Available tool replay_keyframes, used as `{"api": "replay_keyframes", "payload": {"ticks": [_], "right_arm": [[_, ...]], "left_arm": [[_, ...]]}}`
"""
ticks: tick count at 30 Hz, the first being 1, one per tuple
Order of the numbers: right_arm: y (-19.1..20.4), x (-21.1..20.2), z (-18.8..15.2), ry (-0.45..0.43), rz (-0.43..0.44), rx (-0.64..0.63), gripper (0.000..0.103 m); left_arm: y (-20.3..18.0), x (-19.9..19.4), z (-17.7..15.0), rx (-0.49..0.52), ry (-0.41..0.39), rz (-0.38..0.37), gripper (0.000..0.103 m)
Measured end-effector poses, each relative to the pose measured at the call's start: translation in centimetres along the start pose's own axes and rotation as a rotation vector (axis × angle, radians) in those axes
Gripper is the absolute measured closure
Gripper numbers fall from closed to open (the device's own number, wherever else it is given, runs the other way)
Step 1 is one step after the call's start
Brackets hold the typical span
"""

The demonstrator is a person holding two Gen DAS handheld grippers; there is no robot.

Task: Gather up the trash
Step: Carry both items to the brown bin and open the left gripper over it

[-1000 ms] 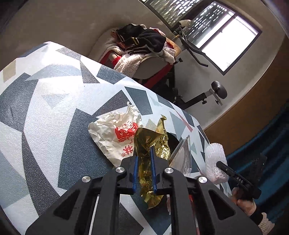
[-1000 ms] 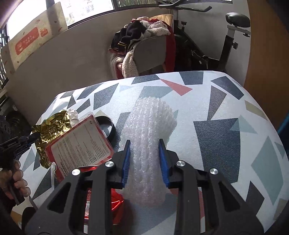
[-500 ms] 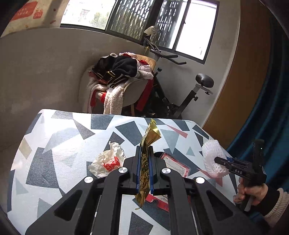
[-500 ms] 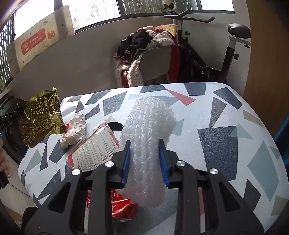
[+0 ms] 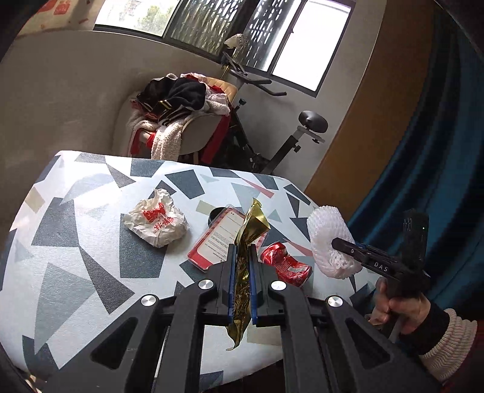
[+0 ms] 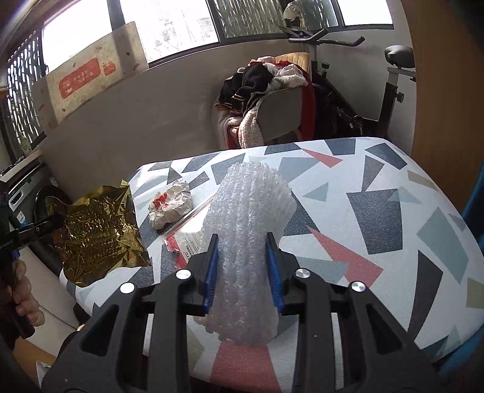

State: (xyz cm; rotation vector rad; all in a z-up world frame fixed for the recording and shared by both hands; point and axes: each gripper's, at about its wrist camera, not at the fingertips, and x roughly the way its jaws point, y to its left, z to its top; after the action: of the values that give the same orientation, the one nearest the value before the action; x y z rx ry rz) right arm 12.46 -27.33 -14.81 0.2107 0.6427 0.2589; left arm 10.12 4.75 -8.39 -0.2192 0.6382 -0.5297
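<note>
My left claw (image 5: 241,266) grips the gold wrapper (image 5: 246,257); my right claw (image 6: 243,266) grips the foam sleeve (image 6: 246,229) above the table (image 6: 378,211) edge.

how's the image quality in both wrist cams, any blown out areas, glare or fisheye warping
Left wrist view: the window is blown out white, the table edge bows from fisheye, corners vignette black, and the gold wrapper glints. Right wrist view: the window panes are overexposed too, the foam net close to the lens looks slightly soft, and the gold wrapper shows bright specular glare.
</note>
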Motion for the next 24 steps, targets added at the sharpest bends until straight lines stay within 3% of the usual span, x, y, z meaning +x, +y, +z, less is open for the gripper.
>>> {"api": "replay_keyframes", "payload": {"ticks": [10,24], "right_arm": [[2.6,-3.8,-2.8,-0.023,0.027,-0.015,0.071],[3.5,-5.4,-6.9,0.026,0.029,-0.021,0.071]], "left_arm": [[-2.7,-4.0,-7.2,0.018,0.056,-0.073,0.095],[-4.0,-4.2,-13.8,-0.003,0.147,-0.057,0.095]]}}
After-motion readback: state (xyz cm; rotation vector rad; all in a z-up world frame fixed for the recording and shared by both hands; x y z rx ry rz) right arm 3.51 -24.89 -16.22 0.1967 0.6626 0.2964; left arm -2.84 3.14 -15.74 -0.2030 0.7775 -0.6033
